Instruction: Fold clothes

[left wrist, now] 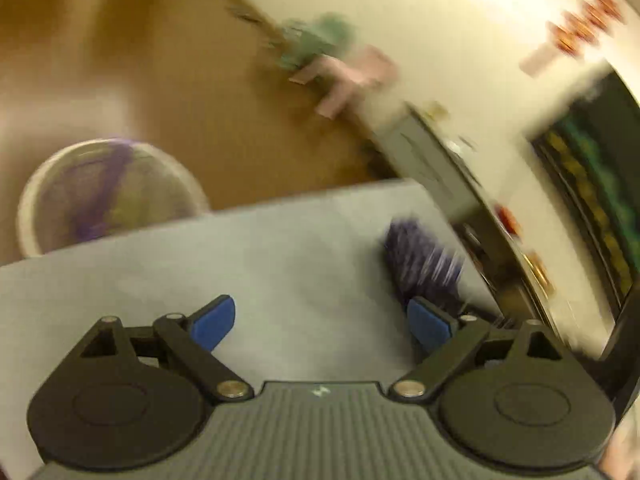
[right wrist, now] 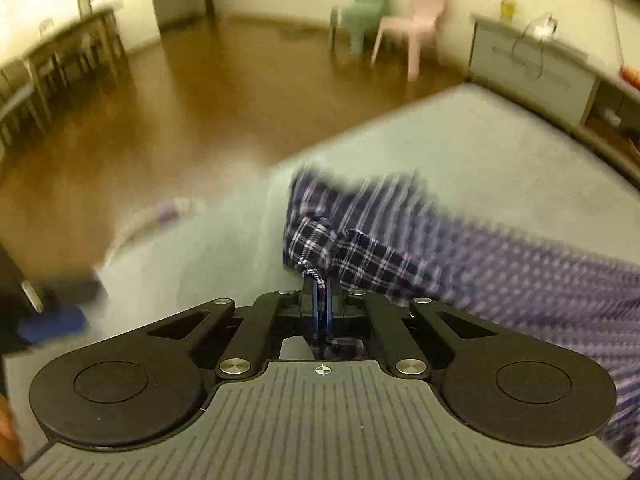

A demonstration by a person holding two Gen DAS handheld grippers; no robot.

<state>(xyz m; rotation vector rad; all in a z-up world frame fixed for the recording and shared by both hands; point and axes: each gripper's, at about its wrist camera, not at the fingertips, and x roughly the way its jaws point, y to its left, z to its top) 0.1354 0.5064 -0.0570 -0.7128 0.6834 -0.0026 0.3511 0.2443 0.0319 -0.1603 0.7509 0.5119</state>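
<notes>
Left wrist view: the left claw (left wrist: 320, 322) is spread wide and empty above the grey surface (left wrist: 280, 248), with a white basket (left wrist: 28, 216) at left on the floor. Right wrist view: the right claw (right wrist: 321, 304) is clamped on the plaid garment (right wrist: 400, 240), which trails across the surface toward the right edge; green and pink chairs (right wrist: 400, 20) stand at upper right.

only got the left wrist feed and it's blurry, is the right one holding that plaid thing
Observer: Yes. The right gripper has its jaws shut on a bunched corner of the plaid garment.
Operator: how much cloth is there, i see only a scrap
Observer: Plenty; it spreads to the right over the grey surface.
Operator: am i near it
Observer: The left gripper is open with nothing between its jaws; a blurred blue pad shows left of the cloth.
</notes>
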